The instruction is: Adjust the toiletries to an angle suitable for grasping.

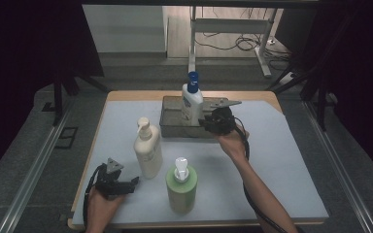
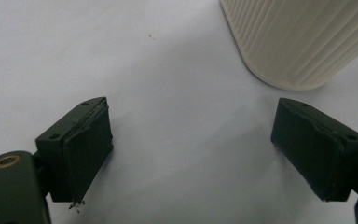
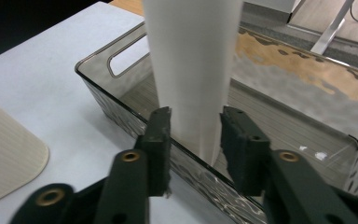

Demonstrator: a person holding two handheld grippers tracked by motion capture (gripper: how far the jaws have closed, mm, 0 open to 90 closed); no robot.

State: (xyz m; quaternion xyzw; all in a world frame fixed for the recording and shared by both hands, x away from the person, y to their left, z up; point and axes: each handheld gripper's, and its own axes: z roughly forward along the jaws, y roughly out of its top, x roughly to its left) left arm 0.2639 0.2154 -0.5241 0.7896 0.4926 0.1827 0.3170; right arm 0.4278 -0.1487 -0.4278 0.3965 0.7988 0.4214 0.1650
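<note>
Right fingers [image 3: 195,135] closed on the white bottle with blue pump [image 1: 192,99], one pad [image 3: 162,140] on each flank. The bottle stands upright in the smoky clear tray [image 3: 289,112] at the far edge of the surface [image 1: 281,165]. Left fingers [image 2: 191,154] open and empty near the left front corner, just beside the cream ribbed bottle [image 2: 298,37]. Green bottle [image 1: 181,187] near the front edge.

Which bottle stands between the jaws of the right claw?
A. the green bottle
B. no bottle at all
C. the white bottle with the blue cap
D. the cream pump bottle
C: the right claw has its jaws on either side of the white bottle with the blue cap, which stands in the tray.
</note>
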